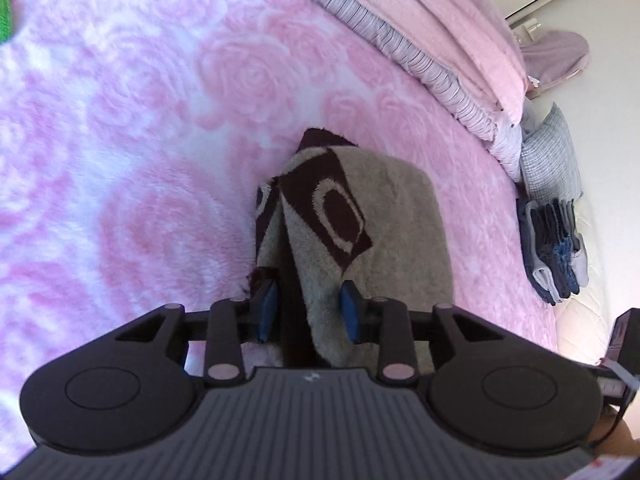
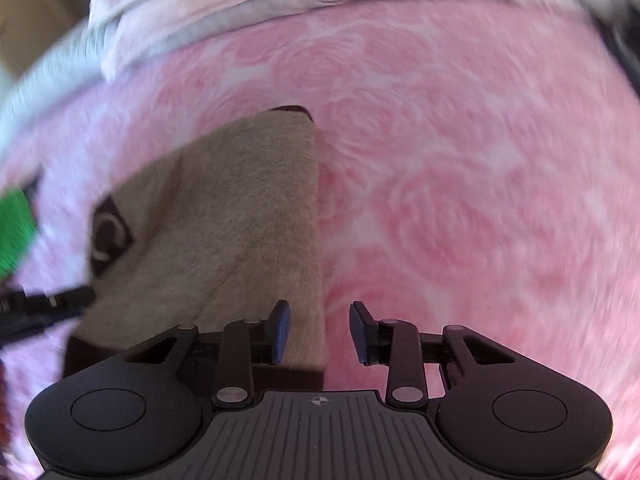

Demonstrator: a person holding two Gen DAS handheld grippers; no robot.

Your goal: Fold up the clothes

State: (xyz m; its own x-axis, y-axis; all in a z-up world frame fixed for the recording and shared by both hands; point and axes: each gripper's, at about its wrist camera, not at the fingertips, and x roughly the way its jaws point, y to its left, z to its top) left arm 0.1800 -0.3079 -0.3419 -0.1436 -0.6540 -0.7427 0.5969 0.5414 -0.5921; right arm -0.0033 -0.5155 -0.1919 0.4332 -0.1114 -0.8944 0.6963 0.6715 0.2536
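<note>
A beige towel (image 1: 380, 208) with dark brown patterned squares lies bunched on the pink rose-patterned blanket (image 1: 120, 120). My left gripper (image 1: 309, 306) is shut on a thick fold of it, and both blue pads press into the pile. In the right wrist view the towel (image 2: 240, 208) spreads to the left, its right edge running between the fingers. My right gripper (image 2: 320, 328) is open, with a strip of pink blanket (image 2: 480, 200) showing beside its right finger. The left gripper (image 2: 48, 304) shows at the towel's left corner. This view is motion-blurred.
A stack of folded dark clothes (image 1: 556, 248) sits at the bed's right edge, with a checked pillow (image 1: 550, 160) behind it. Striped and pink bedding (image 1: 420, 64) is piled along the far side. Something green (image 2: 14, 232) lies at the left.
</note>
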